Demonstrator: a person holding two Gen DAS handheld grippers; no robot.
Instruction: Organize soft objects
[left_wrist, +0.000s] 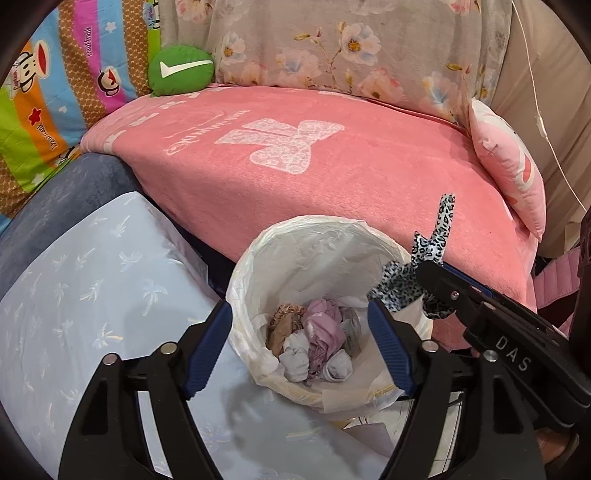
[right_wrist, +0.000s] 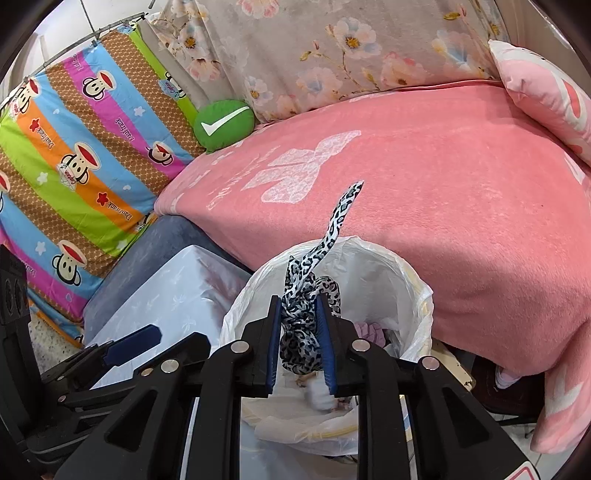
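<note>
Right hand-held gripper (right_wrist: 300, 325) partly hides the leopard-print cloth (right_wrist: 334, 225).

Each view comes from a fisheye camera mounted on one of the two hand-held tongs, looking forward along its fingers and tilted downward. The left wrist view sits close above the lined bin (left_wrist: 325, 266), facing into its opening, with the left tongs (left_wrist: 301, 347) framing the lower edge and the right tongs (left_wrist: 428, 273) entering from the right. The right wrist view looks from slightly further right, close over the same bin (right_wrist: 369, 266), with its own tongs (right_wrist: 299, 328) at centre bottom and the left tongs visible at lower left. Both views share the bin, the pink blanket (left_wrist: 369, 166) behind it, the green cushion (left_wrist: 181, 70), the floral cloth (left_wrist: 332, 44) and the striped cartoon sheet (left_wrist: 55, 110).
</note>
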